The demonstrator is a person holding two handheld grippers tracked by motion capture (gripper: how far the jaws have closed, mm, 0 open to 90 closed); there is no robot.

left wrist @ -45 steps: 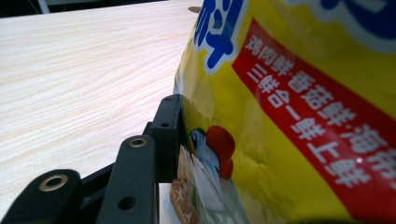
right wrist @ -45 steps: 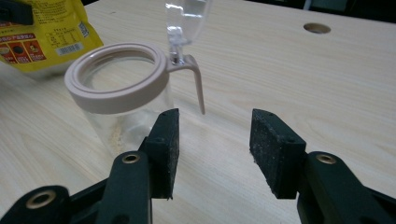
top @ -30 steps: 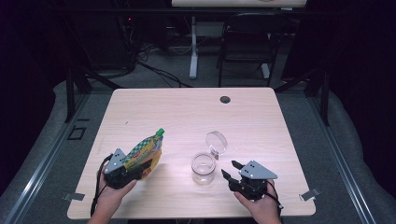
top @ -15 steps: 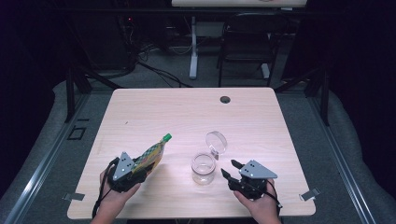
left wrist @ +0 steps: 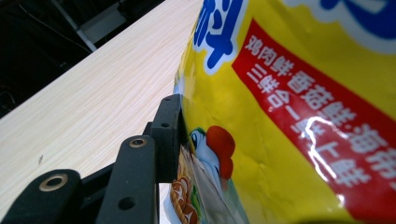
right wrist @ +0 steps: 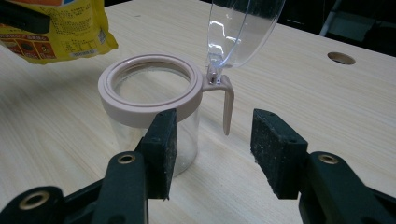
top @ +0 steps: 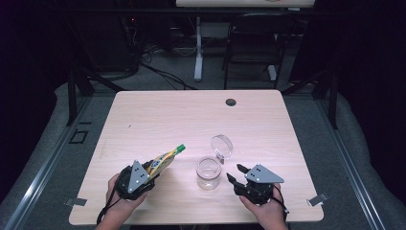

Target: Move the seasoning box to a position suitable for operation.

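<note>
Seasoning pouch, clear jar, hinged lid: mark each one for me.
seasoning pouch (top: 162, 161), high view, on the yellow body past the left gripper.
clear jar (right wrist: 148, 88), right gripper view, on its pale pink rim.
hinged lid (right wrist: 243, 30), right gripper view, on the clear dome, standing open.

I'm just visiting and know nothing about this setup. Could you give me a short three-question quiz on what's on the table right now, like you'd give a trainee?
1. True or false: the jar has its lid flipped open.
2. What does the left gripper hold?
A. a spoon
B. a yellow pouch
C. the jar
3. Fill in: the right gripper has its jaws ____, with nothing between them.

Key
1. True. The clear lid stands up from the hinge at the jar's rim.
2. B. The pouch is clamped in its jaws, its green tip pointing towards the jar.
3. Open. It sits just short of the jar, on the table.
</note>
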